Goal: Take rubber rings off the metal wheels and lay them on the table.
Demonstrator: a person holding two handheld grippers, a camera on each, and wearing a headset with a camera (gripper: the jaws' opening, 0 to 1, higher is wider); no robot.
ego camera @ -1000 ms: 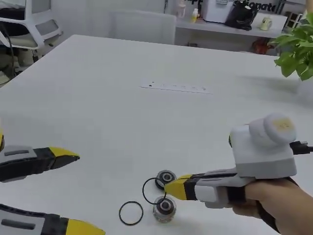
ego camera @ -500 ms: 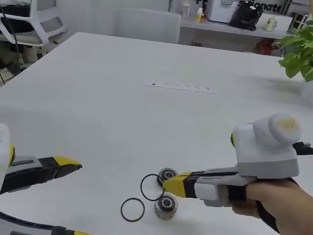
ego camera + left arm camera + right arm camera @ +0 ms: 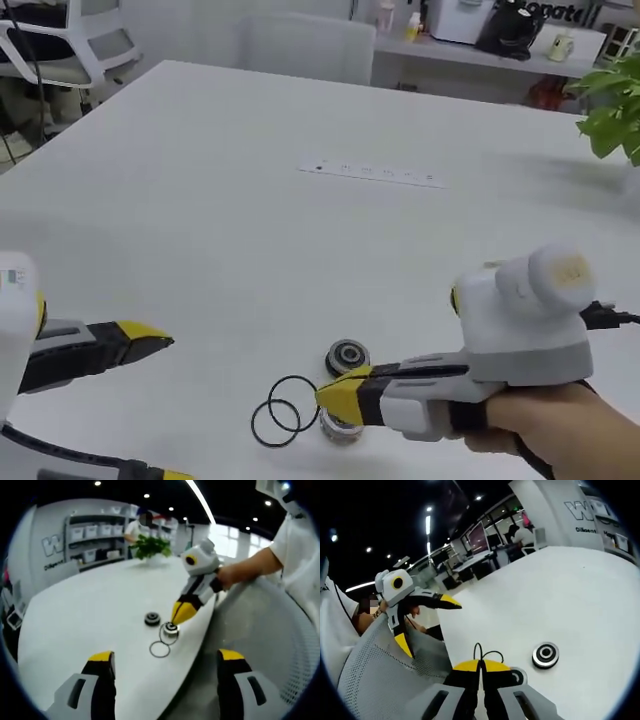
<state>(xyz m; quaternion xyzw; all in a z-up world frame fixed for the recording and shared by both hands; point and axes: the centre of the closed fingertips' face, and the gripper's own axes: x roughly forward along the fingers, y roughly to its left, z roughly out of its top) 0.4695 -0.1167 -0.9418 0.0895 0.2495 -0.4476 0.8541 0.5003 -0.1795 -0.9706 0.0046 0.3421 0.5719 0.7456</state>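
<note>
Your right hand-held gripper [image 3: 323, 396] is pinched closed on a rubber ring [image 3: 292, 378] beside a metal wheel [image 3: 347, 356] at the bench's [image 3: 300, 250] near edge. Your left hand-held gripper [image 3: 166, 655] gapes wide.

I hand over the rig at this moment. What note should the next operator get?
Left gripper: open, holds nothing, apart from the work.
Right gripper: shut, seemingly on a rubber ring that overlaps a loose ring on the table.
Near wheel, at the right gripper's tip, looks bare; far wheel has a dark rim.
Done: one ring laid down. Left: release the held ring, check the far wheel for a ring.
</note>
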